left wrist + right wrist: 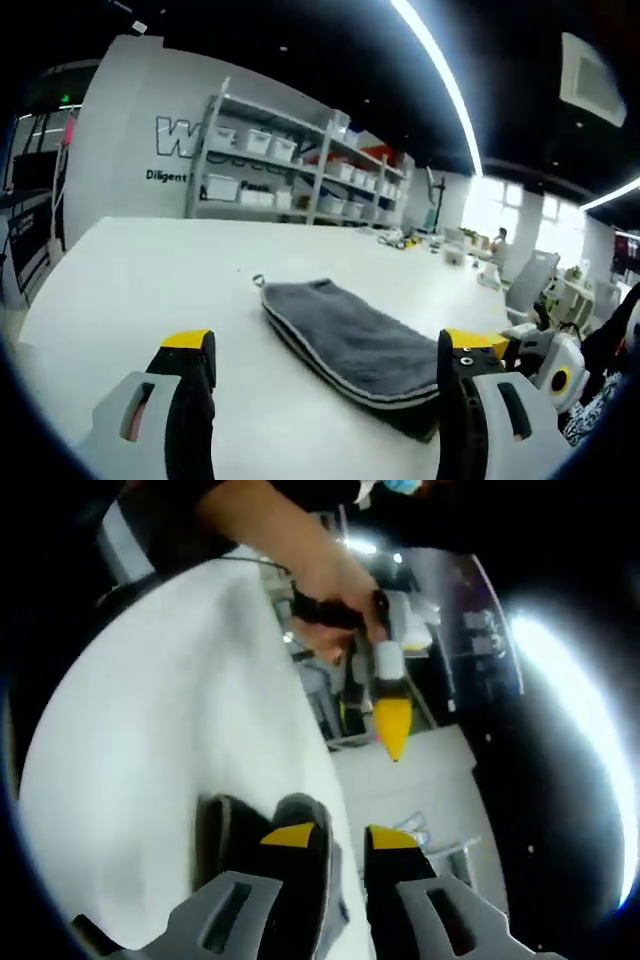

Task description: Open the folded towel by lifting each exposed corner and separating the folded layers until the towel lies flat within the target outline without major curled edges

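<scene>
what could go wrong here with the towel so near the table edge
1. The folded grey towel lies close to the white table's near edge; lifting a corner could drag it off.
2. The right tool sits at the towel end with a narrow jaw gap and may pinch several layers at once.
3. The left tool is wide open, holding nothing down.

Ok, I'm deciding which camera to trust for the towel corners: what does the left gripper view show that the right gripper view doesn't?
Left gripper view: the folded grey towel along its whole length, its hanging loop at the far corner, shelves of bins, and the left gripper with jaws wide apart.
Right gripper view: a person's hand holding the left gripper, and the right gripper, jaws close together at the towel's end.
Shared: the towel, the white table, the left gripper.
</scene>
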{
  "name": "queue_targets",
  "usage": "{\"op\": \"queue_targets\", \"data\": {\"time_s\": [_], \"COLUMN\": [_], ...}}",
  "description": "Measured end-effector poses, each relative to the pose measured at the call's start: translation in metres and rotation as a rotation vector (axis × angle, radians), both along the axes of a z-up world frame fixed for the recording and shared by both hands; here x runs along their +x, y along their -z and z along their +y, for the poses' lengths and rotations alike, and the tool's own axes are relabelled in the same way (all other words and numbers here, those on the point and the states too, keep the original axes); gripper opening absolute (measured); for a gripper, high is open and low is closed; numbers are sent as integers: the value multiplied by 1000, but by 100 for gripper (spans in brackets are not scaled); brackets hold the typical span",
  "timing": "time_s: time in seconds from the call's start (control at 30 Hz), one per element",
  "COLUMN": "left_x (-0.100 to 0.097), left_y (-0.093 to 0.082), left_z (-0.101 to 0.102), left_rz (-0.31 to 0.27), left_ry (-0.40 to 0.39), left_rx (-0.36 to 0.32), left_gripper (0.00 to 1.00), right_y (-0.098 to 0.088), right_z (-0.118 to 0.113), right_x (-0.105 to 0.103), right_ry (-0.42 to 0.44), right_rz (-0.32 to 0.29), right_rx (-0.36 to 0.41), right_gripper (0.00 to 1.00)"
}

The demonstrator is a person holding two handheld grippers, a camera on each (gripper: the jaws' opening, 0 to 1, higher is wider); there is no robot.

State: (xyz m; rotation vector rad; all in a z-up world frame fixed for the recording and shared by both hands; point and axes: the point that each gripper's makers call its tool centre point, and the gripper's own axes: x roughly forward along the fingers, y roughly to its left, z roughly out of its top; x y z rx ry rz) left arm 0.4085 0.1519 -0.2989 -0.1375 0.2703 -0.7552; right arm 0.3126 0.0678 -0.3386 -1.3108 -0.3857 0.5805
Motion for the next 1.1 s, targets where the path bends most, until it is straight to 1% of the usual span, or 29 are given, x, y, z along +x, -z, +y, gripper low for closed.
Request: {"op": "queue_targets", "data": {"time_s": [0.07,0.1,0.13,0.17,0.2,0.23,0.27,0.3,0.33,0.37,0.4,0.43,0.47,0.5,0.57,0.6,0.67,0.77,0.83,0.9,0.97,1.03,1.1], "left_x": [8,13,16,20,25,38,48,57,64,70,77,85,93,99,110,115,122,132,135,140,145,151,155], "left_y": [3,7,7,9,13,13,13,14,16,18,22,27,33,40,48,51,51,53,55,58,62,72,78], "left_z": [-6,-10,-13,-20,-25,-30,-33,-37,-43,-48,-51,-52,-53,-53,-54,-54,-54,-55,-57,-59,-62,-68,-71], "left_rz": [33,67,70,66,93,115,137,157,188,226,258,283,285,298,319,345,362,379,407,412,435,463,484], "left_ry": [34,54,76,126,159,159,158,161,180,194,194,183,179,172,169,161,156,148,150,151,145,139,136], "left_rx": [-5,-10,-7,10,24,12,3,-5,-29,-48,-66,-64,-46,-22,-17,-35,-64,-72,-93,-101,-119,-120,-119], "left_gripper": [88,87,87,91,94,94,92,90,90,90,89,87,86,86,85,84,81,77,75,74,73,70,62], "right_y": [2,2,2,3,2,2,1,0,-1,-4,-6,-7,-8,-8,-9,-9,-10,-9,-9,-10,-13,-19,-19], "right_z": [1,3,3,4,3,2,0,-1,-3,-6,-8,-9,-10,-11,-11,-11,-13,-15,-15,-16,-18,-24,-29], "right_x": [0,-1,-1,-2,-1,0,1,3,4,6,7,8,9,9,9,9,9,10,10,11,13,19,24], "right_ry": [-3,-8,-13,-15,-15,-11,-2,5,12,19,28,34,37,39,38,38,37,40,42,45,59,85,111], "right_rz": [11,19,31,52,57,59,67,91,112,111,110,113,116,119,123,122,122,129,132,132,136,144,154], "right_rx": [-4,1,3,17,25,32,53,88,117,135,145,154,159,168,174,176,180,184,184,191,233,303,321], "right_gripper": [0,0,0,0,0,0,0,0,0,0,0,0,0,0,0,0,0,0,0,0,0,0,0]}}
